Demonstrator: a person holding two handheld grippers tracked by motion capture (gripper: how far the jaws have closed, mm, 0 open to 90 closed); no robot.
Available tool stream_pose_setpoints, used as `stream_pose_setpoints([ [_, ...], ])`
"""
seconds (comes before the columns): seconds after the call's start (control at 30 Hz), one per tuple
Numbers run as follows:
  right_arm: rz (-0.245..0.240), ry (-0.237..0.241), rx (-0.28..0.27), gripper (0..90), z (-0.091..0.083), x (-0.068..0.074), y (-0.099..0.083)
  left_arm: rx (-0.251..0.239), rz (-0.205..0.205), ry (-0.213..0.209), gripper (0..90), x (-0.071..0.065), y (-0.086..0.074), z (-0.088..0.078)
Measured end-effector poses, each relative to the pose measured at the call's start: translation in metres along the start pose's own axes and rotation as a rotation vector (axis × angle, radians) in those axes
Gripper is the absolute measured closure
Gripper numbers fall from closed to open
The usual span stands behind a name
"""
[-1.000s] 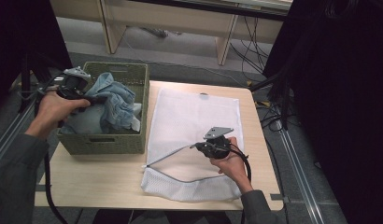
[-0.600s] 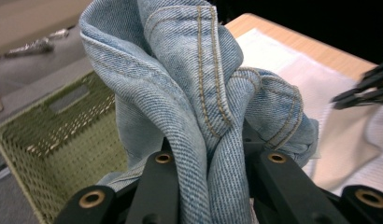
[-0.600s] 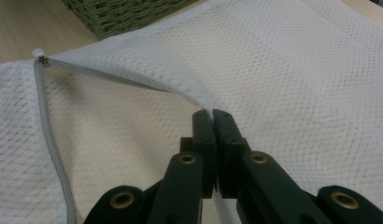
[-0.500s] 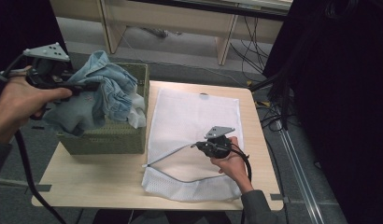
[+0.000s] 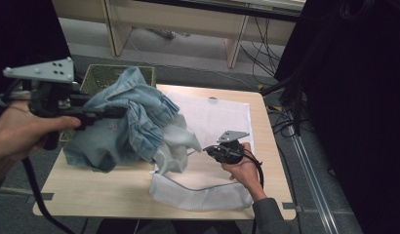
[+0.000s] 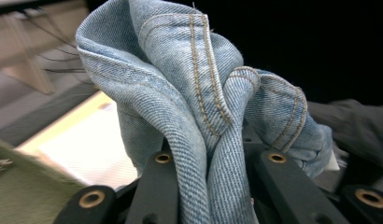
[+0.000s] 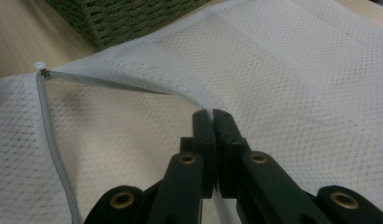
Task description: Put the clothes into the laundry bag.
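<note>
A light blue pair of jeans (image 5: pixel 134 126) hangs in the air over the table's left half, bunched between the jaws of my left gripper (image 5: pixel 112 113). In the left gripper view the denim (image 6: pixel 203 102) fills the gap between the two black jaws, which are shut on it. A white mesh laundry bag (image 5: pixel 212 122) lies flat on the wooden table. My right gripper (image 5: pixel 208 149) is shut on the upper edge of the bag's opening and holds it raised. The right gripper view shows that mesh edge (image 7: pixel 133 86) pinched at my right gripper (image 7: pixel 212 113).
A green woven basket (image 5: pixel 103 75) stands at the table's left rear, mostly hidden behind the jeans. The bag's zipper end (image 7: pixel 41 69) lies at the left. Cables and black cloth line the right side of the wooden table (image 5: pixel 105 192).
My left gripper has lifted the jeans out of the basket and carried them up and to the right, toward the bag. The right gripper has stayed in place.
</note>
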State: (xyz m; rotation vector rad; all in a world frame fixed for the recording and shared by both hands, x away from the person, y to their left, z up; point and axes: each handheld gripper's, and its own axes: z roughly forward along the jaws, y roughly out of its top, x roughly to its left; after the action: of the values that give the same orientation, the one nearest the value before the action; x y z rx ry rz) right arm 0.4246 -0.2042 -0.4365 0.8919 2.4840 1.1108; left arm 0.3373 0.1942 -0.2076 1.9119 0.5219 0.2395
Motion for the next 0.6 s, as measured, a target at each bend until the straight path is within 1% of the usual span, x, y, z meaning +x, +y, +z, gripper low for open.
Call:
stream_pose_setpoints([
  [0.03,-0.006,-0.01,-0.015,89.6,0.0,-0.002,0.0,-0.002,-0.003,-0.015,75.4,-0.002,-0.003,0.005],
  [0.07,0.003,-0.009,-0.019,89.6,0.0,-0.002,-0.001,0.006,-0.003,-0.036,75.3,-0.005,-0.006,0.01],
  [0.1,0.003,0.0,-0.013,89.6,-0.001,-0.003,0.0,0.018,-0.001,-0.05,75.3,-0.009,-0.01,0.017],
  [0.13,0.014,-0.005,-0.029,89.6,0.0,-0.004,-0.001,0.027,0.003,-0.06,75.3,-0.011,-0.012,0.021],
  [0.17,0.014,-0.005,-0.029,89.6,0.0,-0.004,-0.001,0.045,0.014,-0.074,75.3,-0.014,-0.015,0.026],
  [0.2,0.015,0.002,-0.031,89.6,0.0,-0.005,-0.002,0.06,0.025,-0.073,75.3,-0.018,-0.018,0.031],
  [0.27,0.03,0.013,-0.024,89.6,-0.002,-0.006,-0.002,0.09,0.042,-0.098,75.3,-0.025,-0.024,0.041],
  [0.3,0.037,0.006,-0.043,89.6,-0.001,-0.006,-0.002,0.104,0.057,-0.106,75.2,-0.027,-0.027,0.046],
  [0.4,0.038,0.009,-0.044,89.6,-0.002,-0.007,-0.002,0.136,0.051,-0.13,75.2,-0.03,-0.04,0.062],
  [0.43,0.041,0.014,-0.032,89.6,-0.003,-0.007,-0.001,0.138,0.038,-0.136,75.2,-0.031,-0.045,0.068],
  [0.47,0.046,0.01,-0.043,89.6,-0.002,-0.007,-0.002,0.145,0.031,-0.139,75.2,-0.032,-0.05,0.074],
  [0.5,0.048,0.009,-0.044,89.6,-0.002,-0.006,-0.002,0.16,0.038,-0.154,75.2,-0.032,-0.054,0.081],
  [0.57,0.034,0.008,-0.045,89.6,-0.002,-0.006,-0.001,0.18,0.044,-0.167,75.1,-0.032,-0.063,0.097],
  [0.6,0.049,0.012,-0.054,89.7,-0.002,-0.004,-0.001,0.185,0.044,-0.172,75.1,-0.032,-0.065,0.102],
])
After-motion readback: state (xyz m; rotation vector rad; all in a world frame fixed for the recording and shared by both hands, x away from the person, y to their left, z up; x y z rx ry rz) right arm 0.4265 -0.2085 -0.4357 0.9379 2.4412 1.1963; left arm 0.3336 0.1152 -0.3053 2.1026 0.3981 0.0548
